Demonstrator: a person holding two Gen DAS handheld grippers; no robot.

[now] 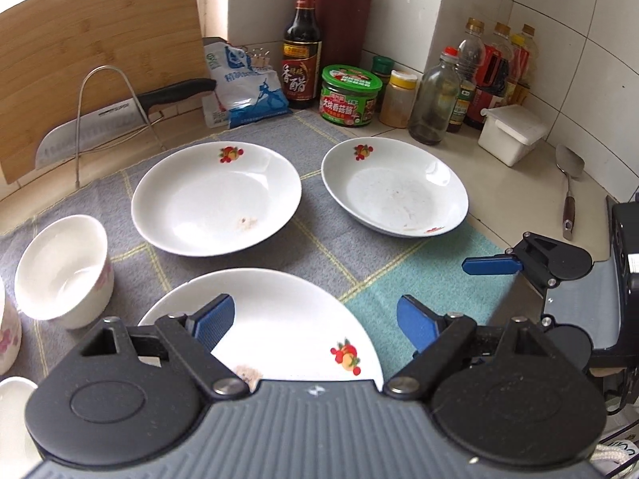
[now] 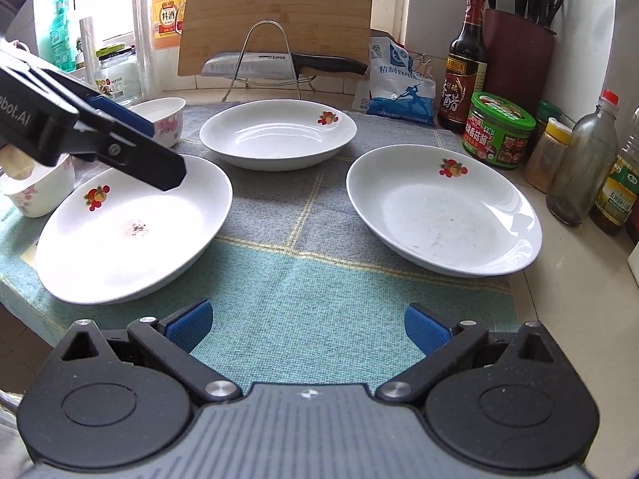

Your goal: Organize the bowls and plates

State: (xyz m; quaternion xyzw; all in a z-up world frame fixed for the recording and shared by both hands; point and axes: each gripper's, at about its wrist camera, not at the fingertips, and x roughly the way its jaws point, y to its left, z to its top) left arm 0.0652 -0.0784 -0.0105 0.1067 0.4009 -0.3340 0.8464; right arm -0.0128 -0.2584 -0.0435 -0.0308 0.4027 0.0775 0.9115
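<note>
Grey and teal checked cloth (image 2: 303,279) covers the counter. At the back: bamboo cutting board (image 2: 279,12) leaning upright, cleaver (image 2: 279,64) w/ black handle lying across a wire rack (image 2: 266,56) in front of it. Right of that: blue-white salt bag (image 2: 399,84), dark vinegar bottle (image 2: 465,68), dark red knife block (image 2: 519,52), green-lidded jar (image 2: 499,129), clear glass bottle (image 2: 585,163). White lidded box (image 1: 511,133) and metal spatula (image 1: 569,183) on bare counter, far right.

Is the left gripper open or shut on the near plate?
Open. The left gripper has its blue pads wide apart above the near plate, touching nothing.
</note>
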